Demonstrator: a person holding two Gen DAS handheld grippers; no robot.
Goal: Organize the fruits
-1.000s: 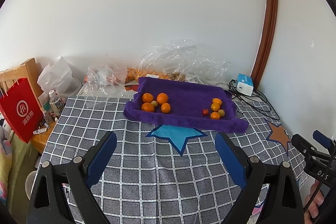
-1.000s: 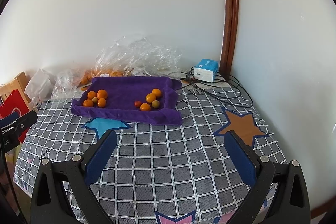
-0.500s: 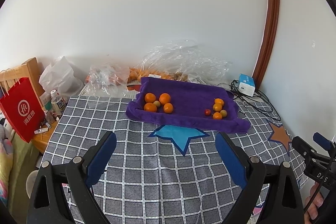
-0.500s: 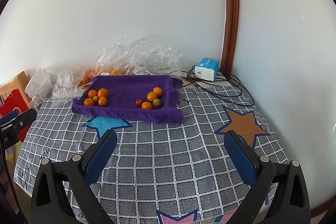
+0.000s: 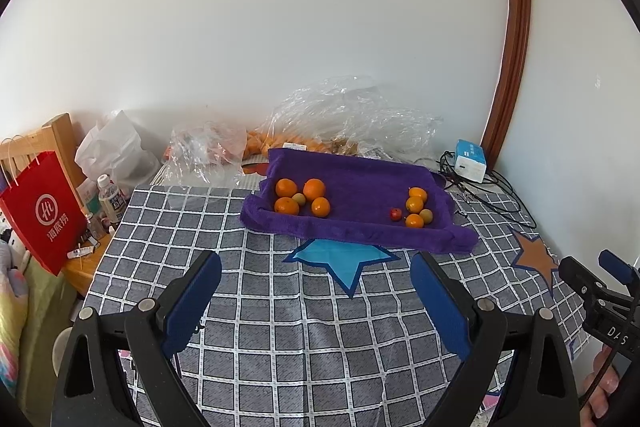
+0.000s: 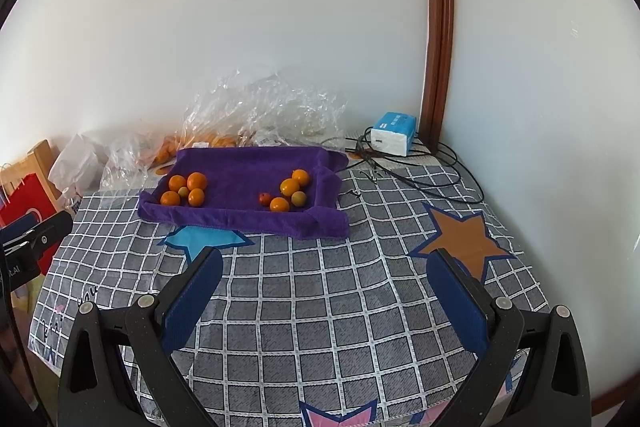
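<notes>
A purple towel (image 5: 360, 183) (image 6: 244, 179) lies folded like a tray at the back of the checked table. On its left end sit several oranges (image 5: 303, 195) (image 6: 186, 189) around one small green fruit. Its right end holds more oranges (image 5: 415, 205) (image 6: 289, 187), a green fruit and a small red fruit (image 5: 395, 213) (image 6: 264, 199). My left gripper (image 5: 316, 273) hangs open over the near part of the table, well short of the towel. Nothing sits between the fingers of my open right gripper (image 6: 324, 269), also well back from the towel.
Clear plastic bags (image 5: 344, 123) with more oranges lie against the wall behind the towel. A blue-and-white box (image 5: 470, 165) and black cables (image 6: 424, 171) fill the back right corner. A red paper bag (image 5: 42, 211) and bottles stand left of the table. The other gripper's tip (image 5: 600, 291) shows at right.
Both grippers have drifted slightly, so the towel sits a little higher and further right in the views. Nothing was taken hold of or let go.
</notes>
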